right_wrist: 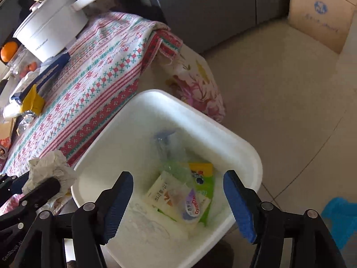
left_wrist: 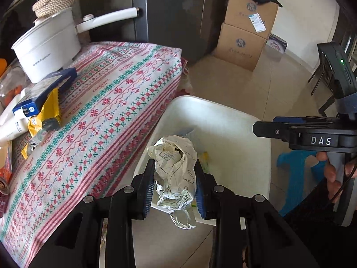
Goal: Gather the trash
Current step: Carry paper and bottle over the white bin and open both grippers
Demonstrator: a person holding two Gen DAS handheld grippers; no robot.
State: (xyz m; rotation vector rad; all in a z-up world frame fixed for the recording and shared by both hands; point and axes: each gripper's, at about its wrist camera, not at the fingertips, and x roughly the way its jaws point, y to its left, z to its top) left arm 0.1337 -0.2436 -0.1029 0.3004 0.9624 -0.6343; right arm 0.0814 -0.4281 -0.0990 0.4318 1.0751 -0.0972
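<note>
The left gripper (left_wrist: 175,185) is closed on a crumpled paper wad (left_wrist: 176,176), clamped between its two blue pads (left_wrist: 148,193); the wad is printed with black line drawings and hangs over the near-left rim of the white bin (left_wrist: 223,120). In the right wrist view the same wad (right_wrist: 48,169) sits just outside the bin's left rim, above the bench edge. The right gripper (right_wrist: 178,198) is open, jaws spread wide and empty, positioned over the near side of the bin (right_wrist: 138,116). Inside the bin lie several wrappers (right_wrist: 178,196): a white packet with red print, a green and yellow packet beneath it, and clear crumpled plastic toward the bin's far side. The bin stands on the tiled floor (right_wrist: 279,89), touching or just beside the bench (left_wrist: 100,111), which is covered by a red-and-green patterned cloth. On the bench, left of the bin, are a white pot (left_wrist: 46,44) with a long handle, a blue box (left_wrist: 46,89) and a yellow wrapper (left_wrist: 49,114) partly under the box. Beyond the bin, two stacked cardboard boxes (left_wrist: 247,29) stand against the wall. A hand (left_wrist: 332,169) holds the right gripper's handle, right of the bin
</note>
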